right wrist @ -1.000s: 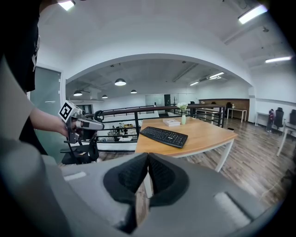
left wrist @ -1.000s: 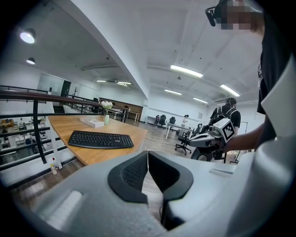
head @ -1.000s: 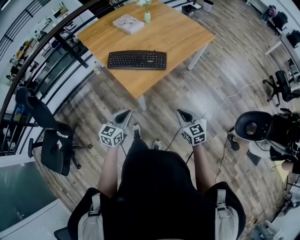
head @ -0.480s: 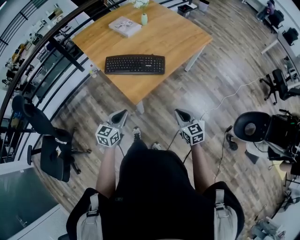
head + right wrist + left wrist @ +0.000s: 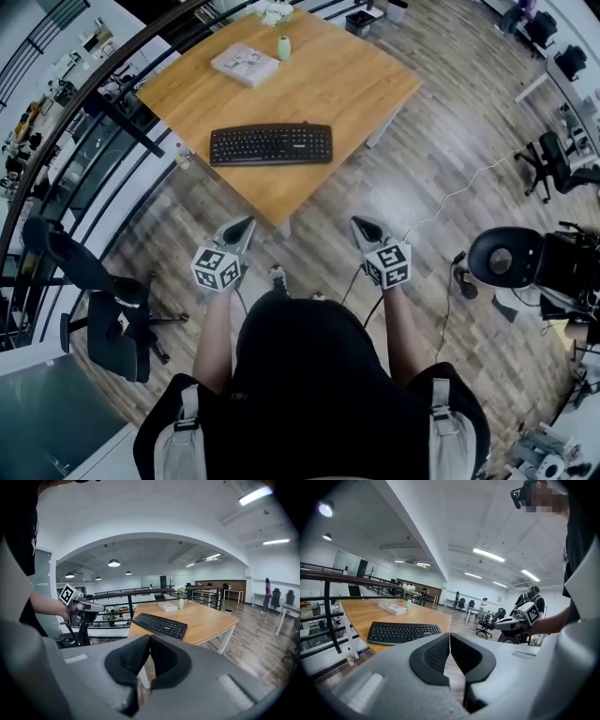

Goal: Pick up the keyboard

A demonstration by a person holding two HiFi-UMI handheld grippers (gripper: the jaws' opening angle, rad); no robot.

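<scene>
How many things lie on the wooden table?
3: the keyboard near the front edge, a book toward the far side, and a green vase beside it. Nothing looks hidden.

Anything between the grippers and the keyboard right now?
No objects. In the head view, only wood floor and the table's near corner separate the left gripper and right gripper from the keyboard.

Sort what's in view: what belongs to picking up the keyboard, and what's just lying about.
For the job:
- keyboard
- wooden table it lies on
- left claw and right claw, both shut, empty, short of the table

Lying about:
- book and green bottle on the table's far side
- black office chair on the floor
</scene>
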